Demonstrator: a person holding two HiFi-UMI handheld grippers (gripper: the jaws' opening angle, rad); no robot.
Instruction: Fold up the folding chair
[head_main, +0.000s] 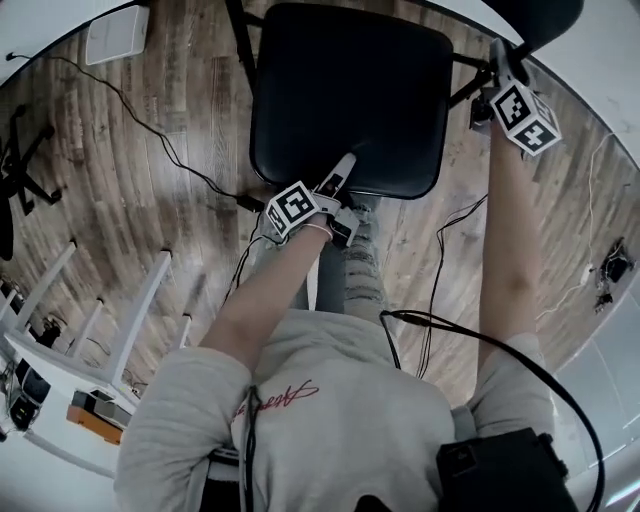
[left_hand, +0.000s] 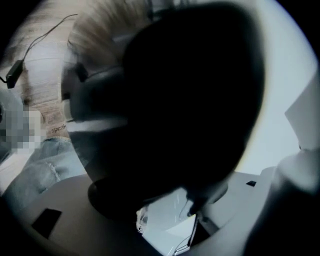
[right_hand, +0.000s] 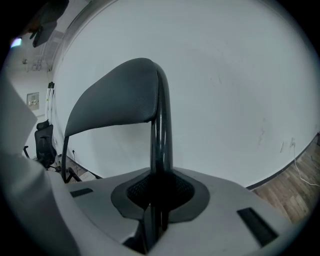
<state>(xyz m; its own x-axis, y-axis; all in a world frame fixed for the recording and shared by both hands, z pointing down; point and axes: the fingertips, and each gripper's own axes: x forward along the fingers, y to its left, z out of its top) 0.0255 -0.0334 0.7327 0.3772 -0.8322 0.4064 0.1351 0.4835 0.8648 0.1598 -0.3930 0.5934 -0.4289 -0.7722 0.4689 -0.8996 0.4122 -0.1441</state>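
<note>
Folding chair (head_main: 350, 90): jaws of left gripper (head_main: 343, 172) clamp its padded black seat (left_hand: 190, 100), right gripper (head_main: 497, 58) pinches its glossy tube (right_hand: 161, 130).

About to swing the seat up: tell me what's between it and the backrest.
Nothing visible. The seat is bare on top; the left gripper holds its front edge, and the right gripper clamps the frame tube beside the backrest, off to the side.

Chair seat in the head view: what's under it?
Black frame tubes stick out past the seat, and wood floor surrounds it. Whatever lies directly beneath is covered by the seat itself.
</note>
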